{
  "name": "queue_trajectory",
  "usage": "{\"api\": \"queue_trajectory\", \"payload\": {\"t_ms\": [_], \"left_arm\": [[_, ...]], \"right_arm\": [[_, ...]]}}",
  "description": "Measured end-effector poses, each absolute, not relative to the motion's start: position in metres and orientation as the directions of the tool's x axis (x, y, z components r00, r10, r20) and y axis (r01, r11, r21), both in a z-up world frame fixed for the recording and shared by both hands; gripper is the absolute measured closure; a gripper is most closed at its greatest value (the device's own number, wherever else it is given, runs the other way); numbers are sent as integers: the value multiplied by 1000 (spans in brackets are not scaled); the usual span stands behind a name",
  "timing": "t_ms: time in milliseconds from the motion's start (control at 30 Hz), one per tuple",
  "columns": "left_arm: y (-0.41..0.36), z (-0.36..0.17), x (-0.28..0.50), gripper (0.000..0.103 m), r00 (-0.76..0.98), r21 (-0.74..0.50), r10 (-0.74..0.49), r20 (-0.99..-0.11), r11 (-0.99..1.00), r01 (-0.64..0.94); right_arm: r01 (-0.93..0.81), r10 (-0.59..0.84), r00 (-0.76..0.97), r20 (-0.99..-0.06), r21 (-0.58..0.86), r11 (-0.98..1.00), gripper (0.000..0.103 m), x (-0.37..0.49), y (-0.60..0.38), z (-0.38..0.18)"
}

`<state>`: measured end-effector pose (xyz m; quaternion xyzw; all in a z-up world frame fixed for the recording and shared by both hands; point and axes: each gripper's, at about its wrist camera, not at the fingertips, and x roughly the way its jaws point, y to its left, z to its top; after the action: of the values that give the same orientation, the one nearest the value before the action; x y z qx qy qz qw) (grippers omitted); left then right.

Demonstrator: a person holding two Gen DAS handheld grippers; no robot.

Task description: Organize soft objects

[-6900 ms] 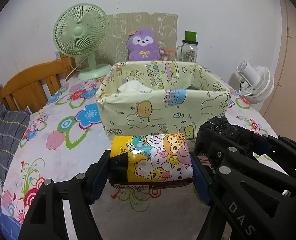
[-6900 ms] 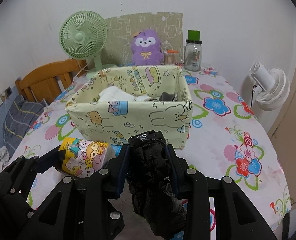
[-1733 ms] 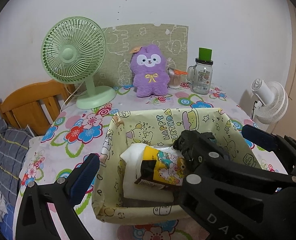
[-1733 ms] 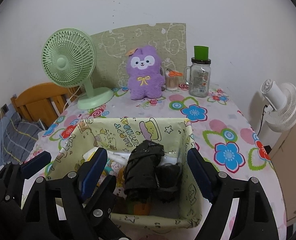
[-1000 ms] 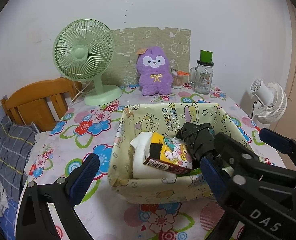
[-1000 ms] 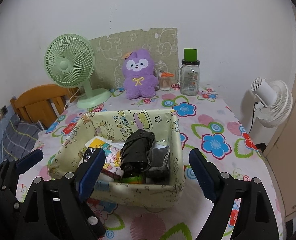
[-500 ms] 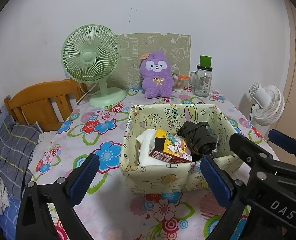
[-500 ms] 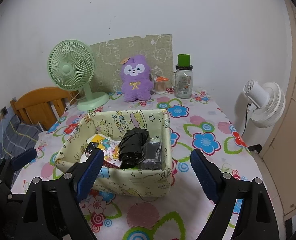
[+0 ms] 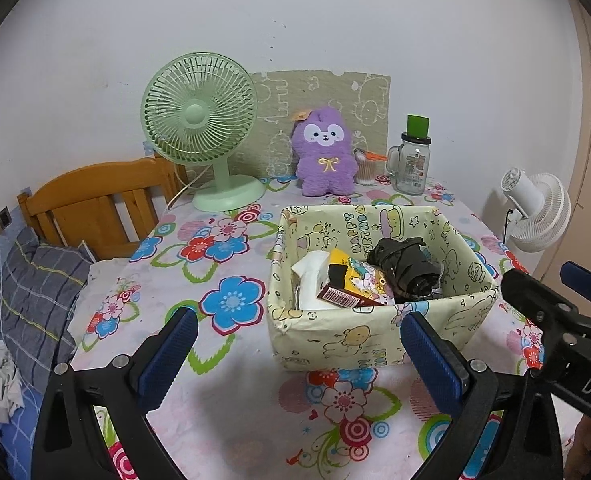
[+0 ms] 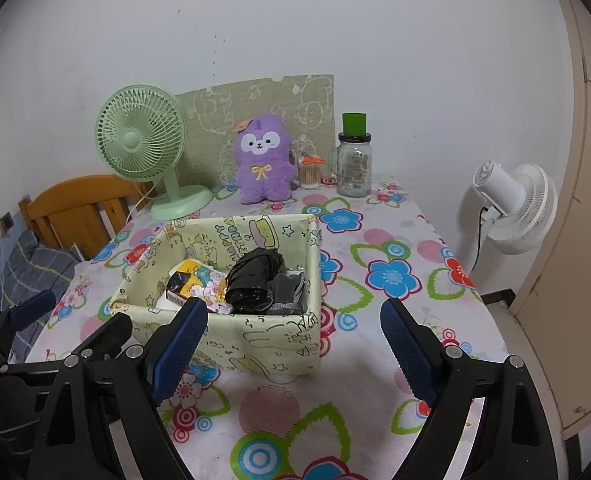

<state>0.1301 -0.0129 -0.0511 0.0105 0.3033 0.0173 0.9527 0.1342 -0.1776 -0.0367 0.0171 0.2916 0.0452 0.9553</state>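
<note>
Storage box point(image 9: 379, 332) lies ahead of both grippers, slightly right of the left gripper point(image 9: 295, 354) and slightly left of the right gripper point(image 10: 293, 338), roughly equally near each. Inside it, a cartoon-print packet point(image 9: 355, 280) and a black bundle point(image 10: 253, 274) lie side by side, the bundle's long axis pointing away from the right gripper. Both grippers stand wide, holding and touching nothing.

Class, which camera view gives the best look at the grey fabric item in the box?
The right wrist view. There the grey fabric item lies exposed in the box, right of the black bundle. In the left wrist view the black bundle covers it almost entirely.
</note>
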Motion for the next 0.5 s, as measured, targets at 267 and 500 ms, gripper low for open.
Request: {"api": "queue_trajectory", "payload": {"t_ms": [267,500], "left_arm": [[-11,-48,111,1,825,45,33,-564,999,-9],[-8,-37,92,0,841,18,13,-541,1000,-4]], "right_arm": [[-100,112,828,-549,52,994,11,116,-180,-34],[-95,103,854,-510,42,995,11,86,-184,-17]]}}
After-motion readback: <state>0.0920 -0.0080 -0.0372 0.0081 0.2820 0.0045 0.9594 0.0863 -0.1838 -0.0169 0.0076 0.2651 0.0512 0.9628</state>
